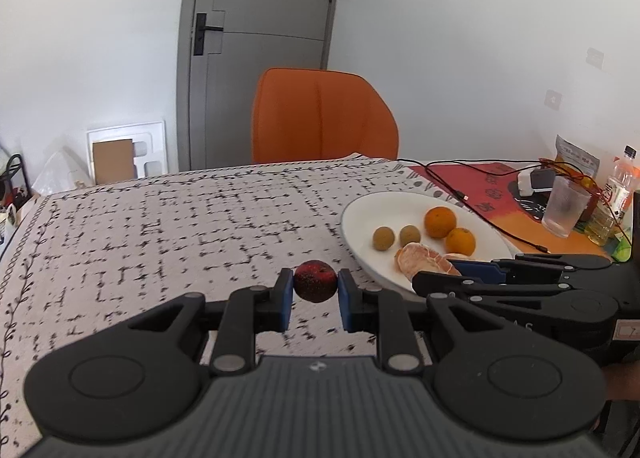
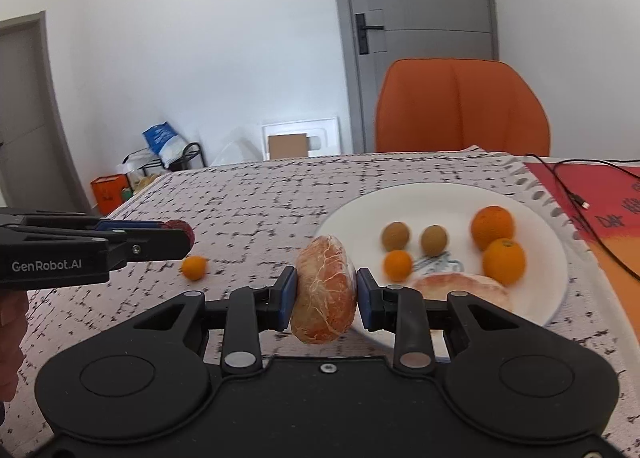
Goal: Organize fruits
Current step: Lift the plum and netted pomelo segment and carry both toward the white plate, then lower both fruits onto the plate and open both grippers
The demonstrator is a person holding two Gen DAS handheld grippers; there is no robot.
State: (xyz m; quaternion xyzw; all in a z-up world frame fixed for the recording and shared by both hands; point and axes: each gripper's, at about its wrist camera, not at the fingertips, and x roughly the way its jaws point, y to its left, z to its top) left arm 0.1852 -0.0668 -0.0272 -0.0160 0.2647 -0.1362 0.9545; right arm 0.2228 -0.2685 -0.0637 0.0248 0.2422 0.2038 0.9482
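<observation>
Left claw (image 1: 315, 292): shut on a small dark red fruit (image 1: 315, 281), one blue pad on each side, up off the spotted tablecloth (image 1: 160, 226). Round fruit, no long side to tell, little dent at the top pointing up. Claw held flat and level, aimed across the table toward the orange chair (image 1: 320, 114).

Right claw (image 2: 326, 294): squeezing a peeled pink citrus piece (image 2: 325, 290), wrapped in clear film. Long side standing up and down, top tipped a bit to the right, broad face turned toward the camera. Held just in front of the near edge of the white plate (image 2: 536, 298). Claw level too, pointing at the far side of the table.

On the plate: two oranges (image 2: 492, 227), two small brown-green fruits (image 2: 396, 236), one tiny orange fruit (image 2: 398, 264), and another peeled pink piece (image 2: 476, 286) lying flat.

On the cloth, left of the plate: one more small orange fruit (image 2: 194, 268), alone, just below the left claw's tip.

To the right of the plate: a black cable (image 1: 460, 186) and a clear cup (image 1: 565, 212).
</observation>
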